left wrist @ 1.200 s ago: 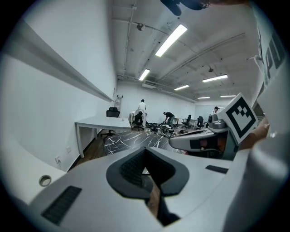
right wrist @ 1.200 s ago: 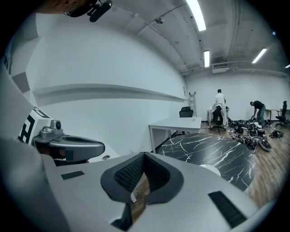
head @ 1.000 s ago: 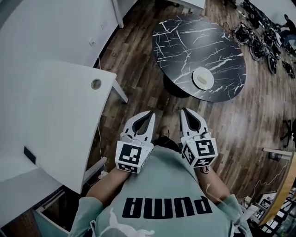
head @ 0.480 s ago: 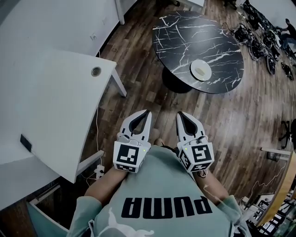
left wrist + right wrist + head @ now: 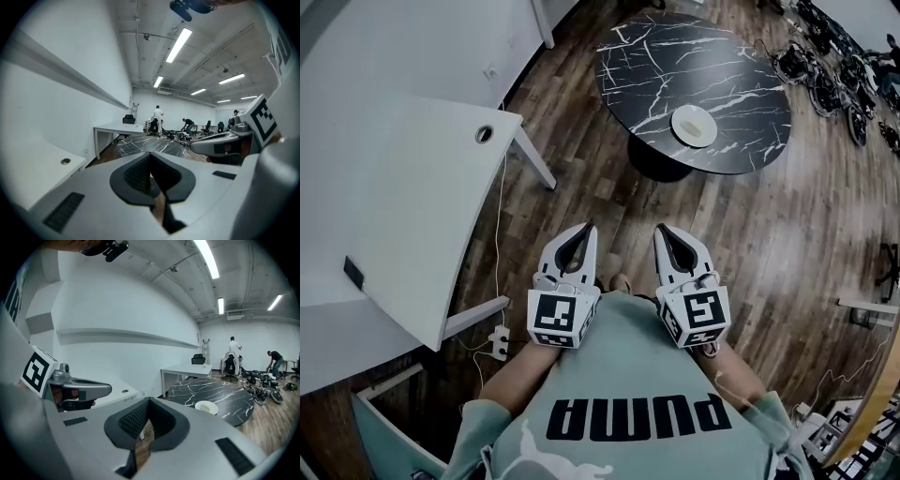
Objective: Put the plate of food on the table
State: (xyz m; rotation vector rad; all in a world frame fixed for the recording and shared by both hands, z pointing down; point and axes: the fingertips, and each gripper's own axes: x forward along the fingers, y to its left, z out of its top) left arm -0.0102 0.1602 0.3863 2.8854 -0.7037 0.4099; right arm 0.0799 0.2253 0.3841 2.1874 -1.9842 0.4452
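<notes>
While the white desk (image 5: 394, 187) stands at the left, the left gripper (image 5: 584, 228) is held before the person's body, jaws closed with nothing between them. Beside it the right gripper (image 5: 660, 229) is also closed and empty. Further to the right, the plate of food (image 5: 694, 125) lies on the round black table (image 5: 647, 56), well apart from both.
</notes>
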